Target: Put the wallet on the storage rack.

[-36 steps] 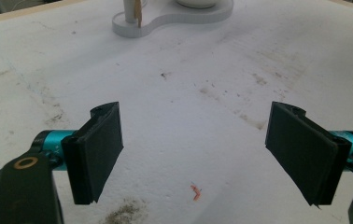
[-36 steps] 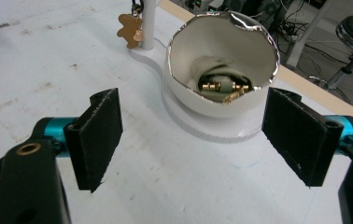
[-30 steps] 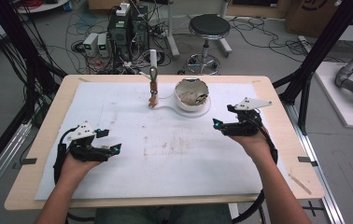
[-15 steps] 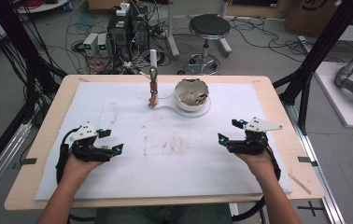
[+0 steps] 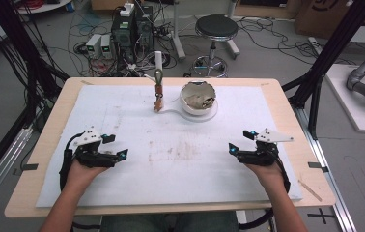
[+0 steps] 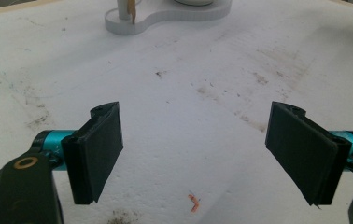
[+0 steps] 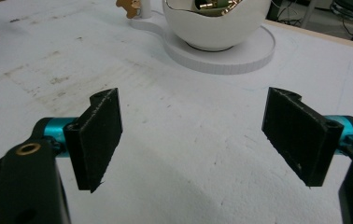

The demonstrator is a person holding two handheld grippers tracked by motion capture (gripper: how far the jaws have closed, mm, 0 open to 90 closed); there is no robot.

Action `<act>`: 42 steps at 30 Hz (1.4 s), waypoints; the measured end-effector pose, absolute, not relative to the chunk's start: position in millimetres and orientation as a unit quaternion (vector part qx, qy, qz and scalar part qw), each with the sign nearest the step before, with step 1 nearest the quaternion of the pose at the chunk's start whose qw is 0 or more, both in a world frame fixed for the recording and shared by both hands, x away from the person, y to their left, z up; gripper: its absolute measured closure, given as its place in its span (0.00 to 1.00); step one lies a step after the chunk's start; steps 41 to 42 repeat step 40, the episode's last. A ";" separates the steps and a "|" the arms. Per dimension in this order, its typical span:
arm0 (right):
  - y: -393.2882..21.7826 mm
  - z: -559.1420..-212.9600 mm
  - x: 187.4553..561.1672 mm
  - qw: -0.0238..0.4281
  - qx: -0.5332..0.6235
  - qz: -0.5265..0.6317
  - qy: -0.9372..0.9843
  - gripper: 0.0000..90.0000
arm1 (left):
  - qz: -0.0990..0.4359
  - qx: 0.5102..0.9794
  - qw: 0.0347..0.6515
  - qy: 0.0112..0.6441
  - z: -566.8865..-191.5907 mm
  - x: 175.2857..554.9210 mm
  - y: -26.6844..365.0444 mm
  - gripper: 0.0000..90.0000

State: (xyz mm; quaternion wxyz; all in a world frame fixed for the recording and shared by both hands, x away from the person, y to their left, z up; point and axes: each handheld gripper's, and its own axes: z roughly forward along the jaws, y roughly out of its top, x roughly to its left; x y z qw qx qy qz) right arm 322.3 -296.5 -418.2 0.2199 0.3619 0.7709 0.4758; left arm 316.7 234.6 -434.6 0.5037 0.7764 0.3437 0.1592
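Across the table [image 5: 287,96] lies my white sheet [image 5: 137,121], stained mid-way. At its far edge sits the white stand [image 5: 197,110] carrying a cracked-open bowl [image 5: 198,96], beside a thin upright post [image 5: 158,94] with its long axis vertical. Since a second ago my right gripper [image 5: 241,141] has pulled back toward me; my left gripper [image 5: 116,146] has barely moved. Both have jaws spread wide, empty.
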 end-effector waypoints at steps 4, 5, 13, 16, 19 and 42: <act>-299.6 -420.4 323.6 0.220 0.363 0.473 0.772 0.22 | 0.160 0.777 0.503 0.342 -434.6 317.4 234.4 0.21; -300.3 -420.6 323.9 0.221 0.363 0.472 0.772 0.22 | 0.160 0.777 0.503 0.342 -434.5 317.4 234.2 0.21; -302.6 -422.6 326.3 0.219 0.365 0.470 0.773 0.22 | 0.159 0.778 0.504 0.339 -434.2 317.5 231.0 0.21; -302.2 -422.1 325.2 0.220 0.366 0.470 0.773 0.22 | 0.156 0.779 0.506 0.335 -434.3 316.6 230.6 0.21; -301.6 -421.9 324.6 0.219 0.365 0.468 0.774 0.22 | 0.157 0.779 0.507 0.335 -434.2 316.6 231.0 0.21; -301.4 -423.1 325.1 0.217 0.368 0.465 0.775 0.22 | 0.157 0.780 0.502 0.340 -434.9 318.2 233.4 0.21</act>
